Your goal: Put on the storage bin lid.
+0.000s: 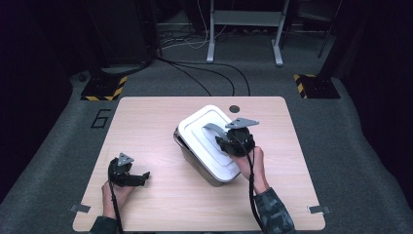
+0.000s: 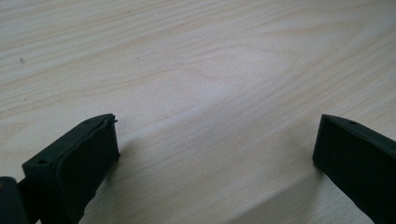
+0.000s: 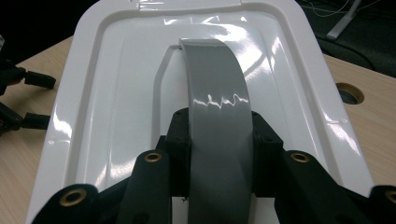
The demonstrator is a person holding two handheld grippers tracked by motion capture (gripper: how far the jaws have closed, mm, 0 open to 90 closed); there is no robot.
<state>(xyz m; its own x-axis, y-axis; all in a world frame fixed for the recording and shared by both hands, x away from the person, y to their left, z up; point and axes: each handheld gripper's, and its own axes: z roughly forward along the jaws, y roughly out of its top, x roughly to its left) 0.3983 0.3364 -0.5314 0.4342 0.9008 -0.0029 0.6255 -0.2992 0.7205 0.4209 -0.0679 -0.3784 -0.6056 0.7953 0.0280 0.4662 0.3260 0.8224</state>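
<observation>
High view first: our left gripper (image 1: pixel 127 174) sits low at the near left of the table (image 1: pixel 160 204), jaws spread wide over bare wood, nothing between them. Moving right, the grey bin (image 1: pixel 195 158) with its white lid (image 1: pixel 204 139) stands mid-table, turned at an angle. Our right gripper (image 1: pixel 233 141) is on top of it, jaws clamped on the lid's grey handle (image 3: pixel 219 121).

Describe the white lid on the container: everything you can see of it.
The white lid is glossy plastic, rectangular with rounded corners, a raised rim and a recessed centre. A grey arched handle spans its middle. It sits askew on the grey container, mid-table. The right gripper is shut on the handle, pads at either side.
</observation>
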